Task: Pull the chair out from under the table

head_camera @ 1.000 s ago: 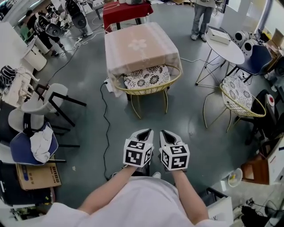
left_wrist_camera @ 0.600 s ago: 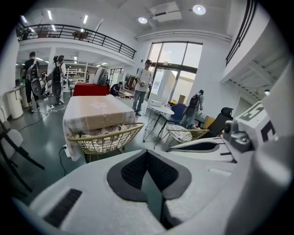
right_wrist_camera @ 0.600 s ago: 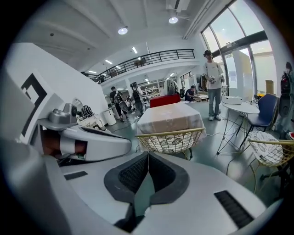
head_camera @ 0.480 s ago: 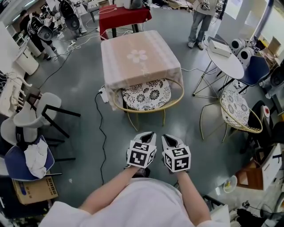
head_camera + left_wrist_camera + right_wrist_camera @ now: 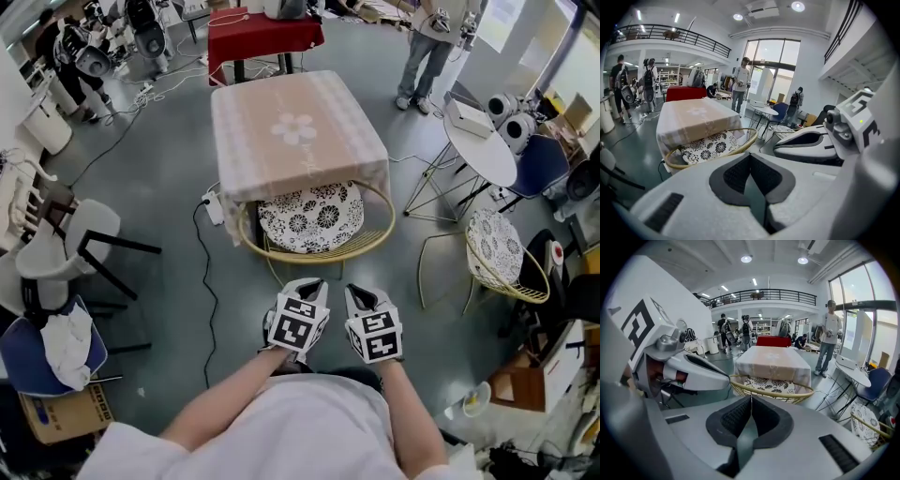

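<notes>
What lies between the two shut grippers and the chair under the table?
Between the left gripper, the right gripper and the chair lies only a short strip of bare grey floor, seen in the head view.

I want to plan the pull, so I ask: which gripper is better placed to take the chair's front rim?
Left, slightly. The left gripper is nearest the middle of the front rim of the chair; the right gripper is beside it, further off-centre. Both have their fingers shut and touch nothing.

The chair is matt metal wire, its cushion printed cloth (table cloth-draped too).
</notes>
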{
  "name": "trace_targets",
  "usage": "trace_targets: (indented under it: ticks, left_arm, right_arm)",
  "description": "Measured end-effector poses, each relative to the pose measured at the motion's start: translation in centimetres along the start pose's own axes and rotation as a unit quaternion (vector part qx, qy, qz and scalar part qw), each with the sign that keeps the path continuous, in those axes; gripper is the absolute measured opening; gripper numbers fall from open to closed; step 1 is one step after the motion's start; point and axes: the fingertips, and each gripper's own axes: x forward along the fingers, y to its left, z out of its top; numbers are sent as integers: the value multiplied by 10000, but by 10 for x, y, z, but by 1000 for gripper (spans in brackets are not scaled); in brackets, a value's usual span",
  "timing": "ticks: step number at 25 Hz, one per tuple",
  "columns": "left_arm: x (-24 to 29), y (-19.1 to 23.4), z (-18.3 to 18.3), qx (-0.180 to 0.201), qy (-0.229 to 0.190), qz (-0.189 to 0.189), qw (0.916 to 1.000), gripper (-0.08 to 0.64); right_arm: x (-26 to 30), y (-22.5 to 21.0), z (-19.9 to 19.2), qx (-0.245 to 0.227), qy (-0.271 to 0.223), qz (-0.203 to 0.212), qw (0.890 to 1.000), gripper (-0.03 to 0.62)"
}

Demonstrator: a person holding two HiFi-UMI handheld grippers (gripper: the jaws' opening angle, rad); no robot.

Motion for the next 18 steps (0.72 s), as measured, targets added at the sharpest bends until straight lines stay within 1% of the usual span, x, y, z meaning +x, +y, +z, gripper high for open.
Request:
trace_targets:
  ticks: [4,8,10,13,16,18]
  left_arm:
    - [9,9,4,220,128,-14,9997,5]
    - [24,13,4,420,340,-96,9985,5]
    - [31,16,5,508,410,-72,9978,5]
    - [45,19,5,687,553,-21,9961,6]
    - [57,18,6,935,684,60,9933,6]
    - [64,19,5,994,806,97,9917,8]
  right_arm:
    - [14,-10,6,-446,127,15,9989,3]
    - [30,-25,10,-919,235,194,9953,3]
    - [37,-33,13,-1250,225,295,9915,3]
    - [46,-45,12,-1896,299,469,9803,4]
    - [54,-54,6,-2482,442,711,9651,5]
    - [58,-60,2,-2810,488,835,9548,5]
